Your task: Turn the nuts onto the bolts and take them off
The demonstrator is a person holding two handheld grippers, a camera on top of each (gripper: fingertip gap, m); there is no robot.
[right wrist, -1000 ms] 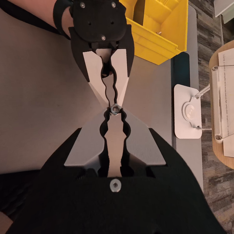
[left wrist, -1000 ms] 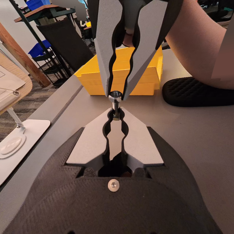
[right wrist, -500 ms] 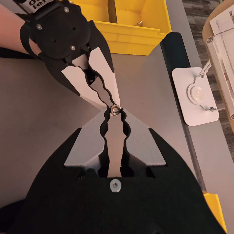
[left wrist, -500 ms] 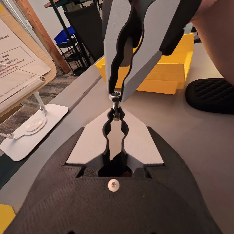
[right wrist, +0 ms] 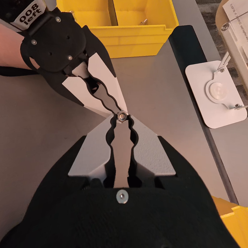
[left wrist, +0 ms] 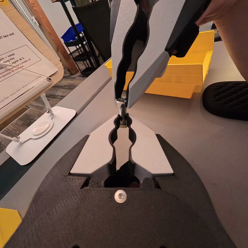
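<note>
While both grippers meet above the grey tabletop (left wrist: 181,140), a short threaded steel bolt (left wrist: 122,116) stands upright between them. Left gripper (left wrist: 123,121): jaws nearly closed, pinching the bolt at its lower end, where the bolt head sits between the wavy black pads (left wrist: 115,124). Right gripper (left wrist: 121,104) comes down from above in the left wrist view: jaws narrowed to a small gap, clamped on the silver hex nut (left wrist: 121,103) at the top of the bolt. A stretch of bare thread shows between nut and left fingertips.

Right wrist view looks down the bolt axis. The nut (right wrist: 121,116) shows end-on with the bolt tip (right wrist: 121,115) in its bore, held at the tips of the right gripper (right wrist: 121,118). The left gripper (right wrist: 118,113) reaches in from upper left, its tips just under the nut.

A yellow plastic divided bin (right wrist: 134,38) sits on the table beyond the grippers; a small metal part (right wrist: 143,21) lies in its right compartment, identity not clear. A white metal stand base (right wrist: 214,96) sits at the table's edge, bearing a wooden board with a printed sheet (left wrist: 20,53). A black textured pad (left wrist: 225,102) lies beside the bin.
</note>
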